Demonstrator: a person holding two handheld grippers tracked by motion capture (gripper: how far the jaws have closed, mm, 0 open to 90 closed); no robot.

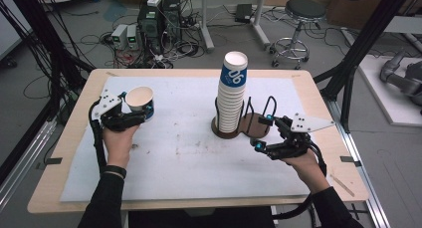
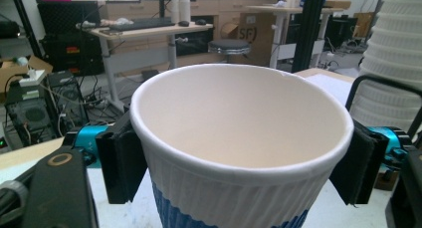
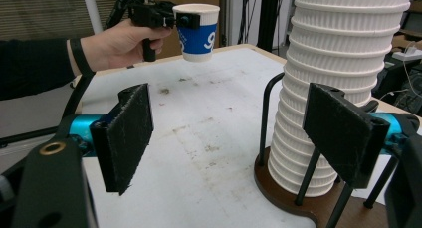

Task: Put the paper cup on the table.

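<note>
The left gripper [image 1: 130, 110] has its jaws clamped on an upright white-and-blue paper cup [image 1: 140, 101], lifted above the counter's left side; the tall stack of white paper cups [image 1: 232, 93] stands to its right, beside the empty, spread-jawed right gripper [image 1: 263, 132].

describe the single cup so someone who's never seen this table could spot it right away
Start at the white mat covering the wooden table, then go to its left edge, where the left hand-held gripper is. The paper cup is clamped between its jaws, mouth up. Unlike the tall stack of cups in the wire rack, it sits alone.
</note>
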